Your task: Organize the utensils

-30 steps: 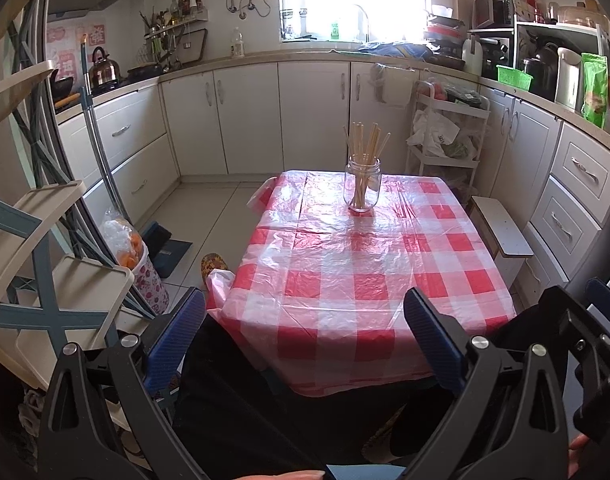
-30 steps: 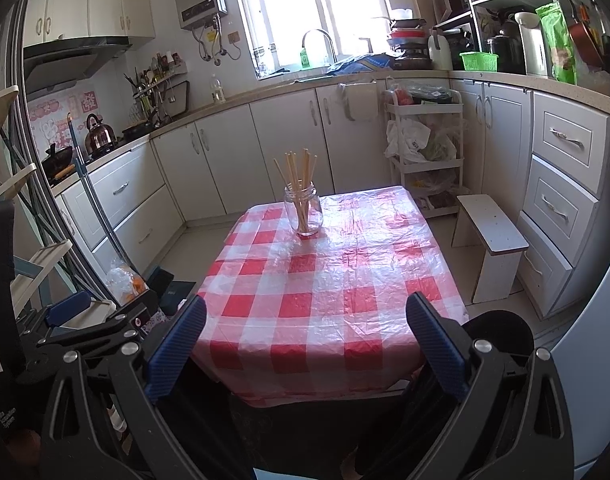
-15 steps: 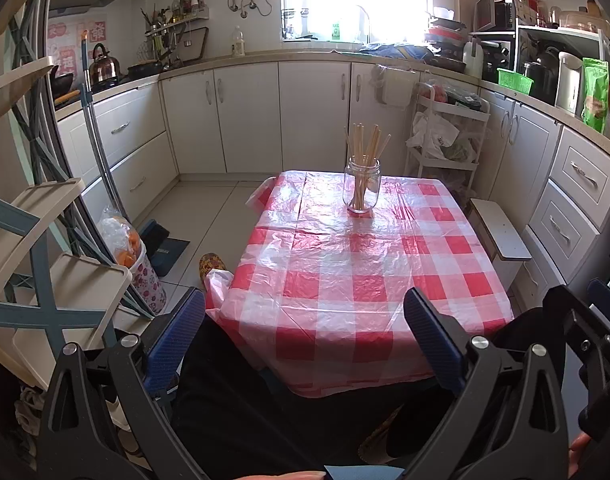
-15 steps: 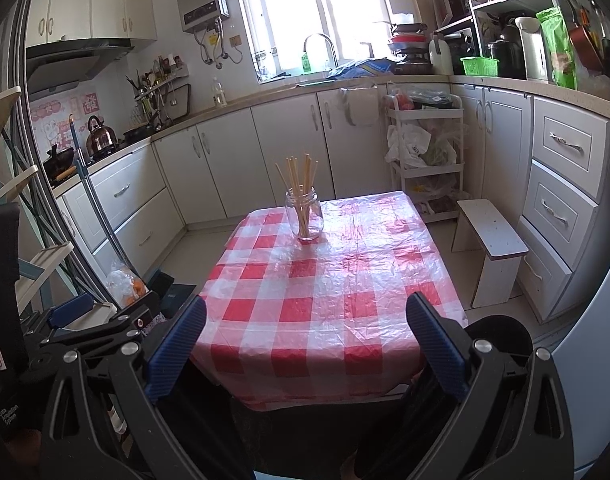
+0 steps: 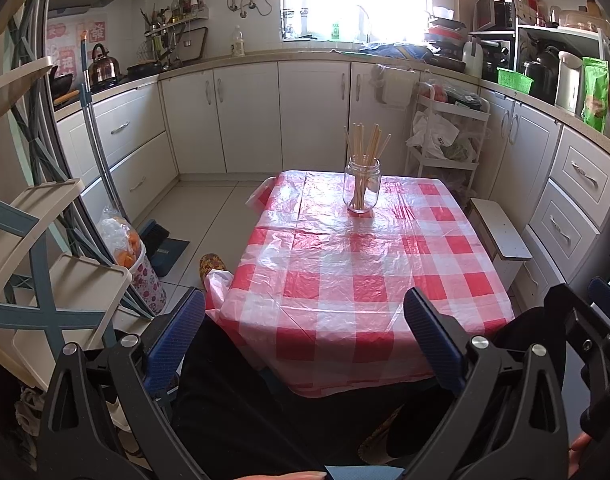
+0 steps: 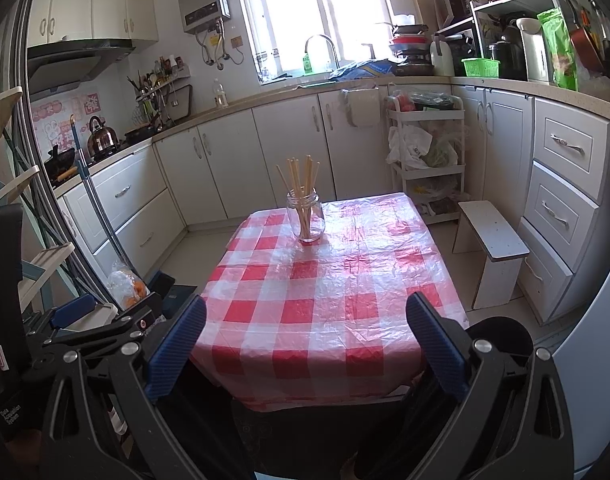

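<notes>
Both your tongs are spread and hold nothing: the left tongs (image 5: 305, 336) and right tongs (image 6: 305, 340) hang short of the counter's (image 5: 345, 280) near edge. Since a second ago the view has only drifted a little; nothing moved. The chopsticks (image 5: 365, 152) stand bunched in the jar (image 5: 362, 188) at the far end, so the sorting looks done.
</notes>
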Available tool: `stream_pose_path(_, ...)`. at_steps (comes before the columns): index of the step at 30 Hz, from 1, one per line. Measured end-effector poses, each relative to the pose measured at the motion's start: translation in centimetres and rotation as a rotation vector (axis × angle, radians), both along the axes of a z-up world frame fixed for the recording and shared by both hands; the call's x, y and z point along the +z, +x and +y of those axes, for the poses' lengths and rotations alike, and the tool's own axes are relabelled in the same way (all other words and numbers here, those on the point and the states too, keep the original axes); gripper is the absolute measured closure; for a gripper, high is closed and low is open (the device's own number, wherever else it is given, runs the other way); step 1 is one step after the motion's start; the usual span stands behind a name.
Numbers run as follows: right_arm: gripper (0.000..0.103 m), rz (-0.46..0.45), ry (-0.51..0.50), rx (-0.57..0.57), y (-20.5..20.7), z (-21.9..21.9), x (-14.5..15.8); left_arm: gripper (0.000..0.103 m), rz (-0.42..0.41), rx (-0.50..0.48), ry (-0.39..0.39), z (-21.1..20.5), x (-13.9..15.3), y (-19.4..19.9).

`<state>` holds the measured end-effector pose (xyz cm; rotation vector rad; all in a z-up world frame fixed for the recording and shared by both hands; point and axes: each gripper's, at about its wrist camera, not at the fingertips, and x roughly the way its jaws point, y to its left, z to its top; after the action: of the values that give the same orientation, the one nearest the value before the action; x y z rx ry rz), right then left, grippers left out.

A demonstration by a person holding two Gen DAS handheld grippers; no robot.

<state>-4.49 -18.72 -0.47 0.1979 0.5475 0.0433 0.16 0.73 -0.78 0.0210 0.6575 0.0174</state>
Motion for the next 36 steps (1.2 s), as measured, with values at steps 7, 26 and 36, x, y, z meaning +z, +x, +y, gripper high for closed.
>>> stream_pose_path(7, 0.007, -0.003, 0.000, 0.000, -0.01, 0.03, 0.01, 0.007, 0.001, 0.000, -0.001, 0.00, 0.01, 0.02)
stream_pose_path(26, 0.007, -0.004, 0.000, 0.001, 0.10, 0.07, 0.23, 0.007, 0.001, 0.003, -0.004, 0.26, -0.06, 0.06)
stream_pose_path(36, 0.007, -0.004, -0.001, 0.001, -0.01, 0.06, 0.07, 0.007, 0.002, 0.001, -0.005, 0.13, -0.06, 0.07)
